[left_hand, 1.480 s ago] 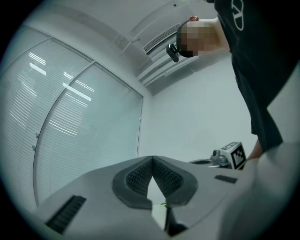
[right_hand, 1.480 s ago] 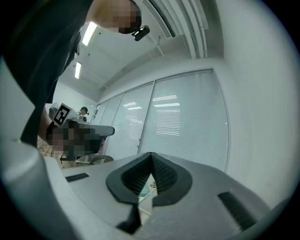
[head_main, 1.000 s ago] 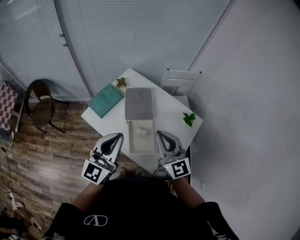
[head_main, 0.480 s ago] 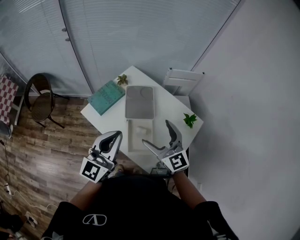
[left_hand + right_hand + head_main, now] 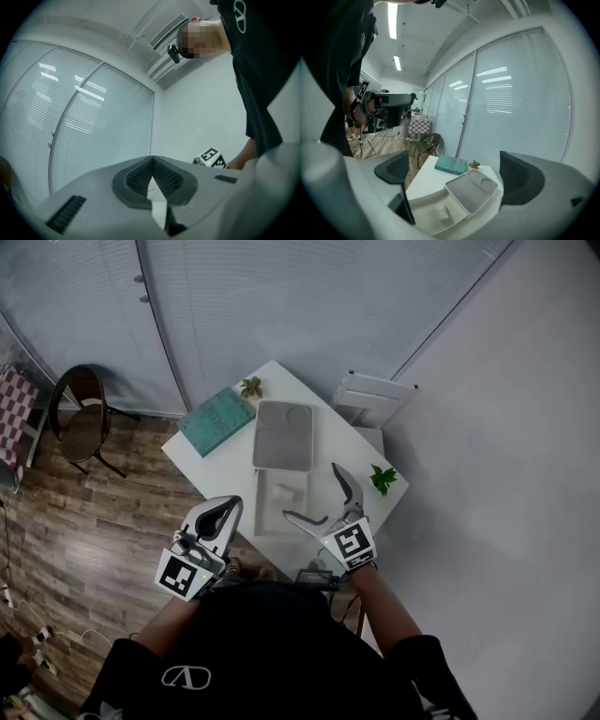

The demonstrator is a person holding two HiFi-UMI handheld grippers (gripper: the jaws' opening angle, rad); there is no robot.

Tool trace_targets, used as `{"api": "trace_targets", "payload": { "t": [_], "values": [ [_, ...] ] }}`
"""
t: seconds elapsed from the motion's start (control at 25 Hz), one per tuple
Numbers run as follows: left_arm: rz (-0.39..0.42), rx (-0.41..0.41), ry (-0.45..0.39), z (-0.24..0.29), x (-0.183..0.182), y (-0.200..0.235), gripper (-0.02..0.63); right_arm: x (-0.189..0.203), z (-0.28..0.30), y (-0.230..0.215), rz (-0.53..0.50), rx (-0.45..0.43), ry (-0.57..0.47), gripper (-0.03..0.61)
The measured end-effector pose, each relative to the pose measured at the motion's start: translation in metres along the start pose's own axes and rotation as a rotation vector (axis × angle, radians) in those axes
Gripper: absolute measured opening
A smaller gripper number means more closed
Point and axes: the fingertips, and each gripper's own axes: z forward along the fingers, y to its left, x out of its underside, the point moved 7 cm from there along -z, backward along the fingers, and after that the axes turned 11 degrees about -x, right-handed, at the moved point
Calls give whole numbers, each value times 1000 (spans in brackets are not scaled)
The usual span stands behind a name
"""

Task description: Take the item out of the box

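An open white box (image 5: 281, 510) lies on the white table (image 5: 220, 470), and the same box (image 5: 423, 216) fills the bottom of the right gripper view. A small pale item (image 5: 443, 215) lies inside it. My right gripper (image 5: 311, 491) hovers over the box's near right side. Its jaws are opening wide and nothing is between them. My left gripper (image 5: 217, 516) is shut and empty, left of the box at the table's near edge. In the left gripper view the left gripper (image 5: 152, 161) points up at the window wall, pads together.
A grey tray (image 5: 283, 435) with two round hollows lies just beyond the box. A teal book (image 5: 217, 421) and a small plant (image 5: 250, 387) sit at the far left, another plant (image 5: 382, 478) at the right edge. A dark chair (image 5: 82, 418) stands on the wooden floor.
My right gripper's jaws have gone from shut to wide apart while it moved forward over the box. The left gripper has stayed shut and has barely moved.
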Motion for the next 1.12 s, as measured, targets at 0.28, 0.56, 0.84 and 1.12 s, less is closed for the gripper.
{"api": "trace_targets", "payload": {
  "t": [0.28,0.56,0.84,1.12],
  "values": [
    [-9,-50,26,-15,9,13,5,51,49,-10,-17,-113,192,583],
    [-26,-108,60,-35,20,25,5,110,97,-6,-18,-225,389,578],
    [-31,-153,88,-50,28,33,5,179,132,8,32,-339,573,558],
    [-34,-190,122,-61,38,36,5,226,158,12,58,-421,723,508]
  ]
}}
